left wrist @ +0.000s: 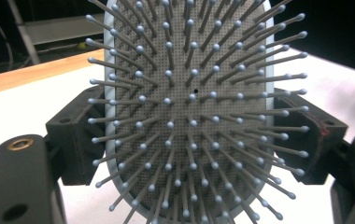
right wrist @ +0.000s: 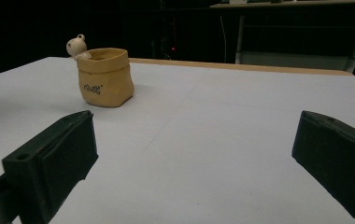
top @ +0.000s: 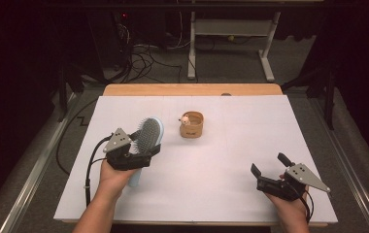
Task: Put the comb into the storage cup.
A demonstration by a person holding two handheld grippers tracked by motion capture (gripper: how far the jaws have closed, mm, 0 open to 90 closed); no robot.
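A light-blue hairbrush point(top: 149, 133) with a grey bristle pad is held up off the white table sheet point(top: 250, 145) at the left. My left gripper point(top: 143, 145) is shut on it. In the left gripper view the brush head point(left wrist: 189, 107) faces the camera with its bristles, a black jaw pressed against each side. The handle end point(top: 135, 180) pokes out below the hand. My right gripper point(top: 270, 165) rests low near the front right, open, with nothing between its jaws point(right wrist: 194, 154). A small tan sack-shaped pot point(top: 192, 125) stands mid-table.
A pale little figurine point(right wrist: 76, 45) peeks over the rim of the pot point(right wrist: 105, 79). The table's wooden far edge point(top: 192, 90) shows beyond the sheet. On the floor behind it are white desk legs point(top: 191, 48) and loose cables point(top: 143, 58).
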